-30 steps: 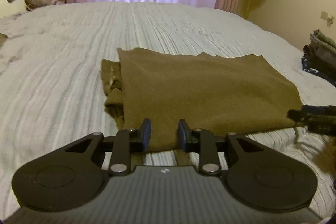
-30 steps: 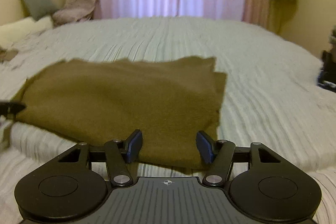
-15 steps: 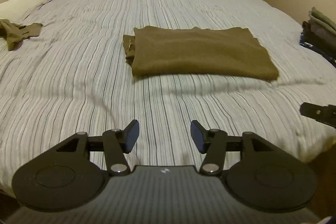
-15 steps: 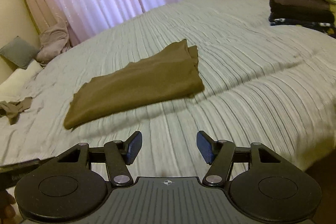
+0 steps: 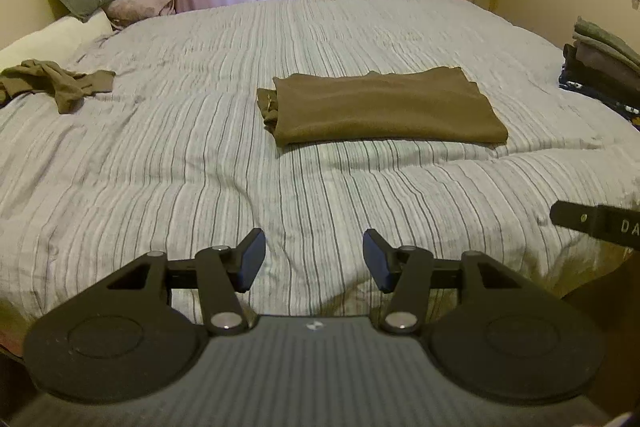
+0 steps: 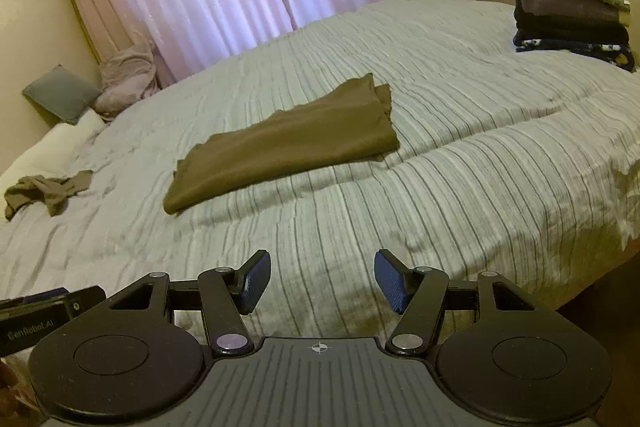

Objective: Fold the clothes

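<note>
Clothes stack (image 5: 604, 67) — right edge cut off

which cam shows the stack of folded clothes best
The right wrist view. The stack of folded clothes sits whole on the bed's far right corner, its layers separable. In the left wrist view the stack is squeezed against the right frame edge and partly cut off.

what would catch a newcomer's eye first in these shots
The folded brown garment lying alone mid-bed on the striped bedspread. Next, the open left gripper and right gripper low in front, and the stack of folded clothes at the bed's far right.
</note>
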A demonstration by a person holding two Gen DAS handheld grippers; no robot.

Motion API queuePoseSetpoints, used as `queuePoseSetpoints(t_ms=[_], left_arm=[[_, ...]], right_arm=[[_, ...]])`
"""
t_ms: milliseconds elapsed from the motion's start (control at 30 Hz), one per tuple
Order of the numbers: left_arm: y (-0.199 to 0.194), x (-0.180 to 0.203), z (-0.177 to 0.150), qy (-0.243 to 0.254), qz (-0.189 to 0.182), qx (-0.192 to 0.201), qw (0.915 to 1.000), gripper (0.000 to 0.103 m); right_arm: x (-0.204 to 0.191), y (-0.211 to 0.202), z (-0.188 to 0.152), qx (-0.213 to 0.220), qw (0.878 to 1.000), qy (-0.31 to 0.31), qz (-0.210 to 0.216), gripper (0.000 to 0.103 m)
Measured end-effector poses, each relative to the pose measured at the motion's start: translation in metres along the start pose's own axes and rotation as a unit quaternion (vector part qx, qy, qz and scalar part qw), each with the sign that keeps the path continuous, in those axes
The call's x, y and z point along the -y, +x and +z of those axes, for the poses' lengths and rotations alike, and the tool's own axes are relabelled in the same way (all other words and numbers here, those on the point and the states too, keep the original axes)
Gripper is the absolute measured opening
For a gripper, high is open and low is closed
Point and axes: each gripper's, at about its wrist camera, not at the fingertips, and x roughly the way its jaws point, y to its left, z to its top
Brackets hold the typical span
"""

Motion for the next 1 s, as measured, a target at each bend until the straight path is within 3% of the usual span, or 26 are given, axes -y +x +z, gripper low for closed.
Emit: queuePoseSetpoints(t_ms=[633,1000], left_arm=[[-0.002,-0.016,0.006,-0.024,0.013,-0.003,0.9996,0.050],[0.006,-0.015,0.029,-0.021,0.016,-0.001,0.9997,0.052]], right_arm=[[-0.023,0.022,0.013,-0.018,0.999,-0.038,0.005,0.061],[-0.029,0.034,0.031,-0.022,0.998,-0.066,-0.007,0.061]])
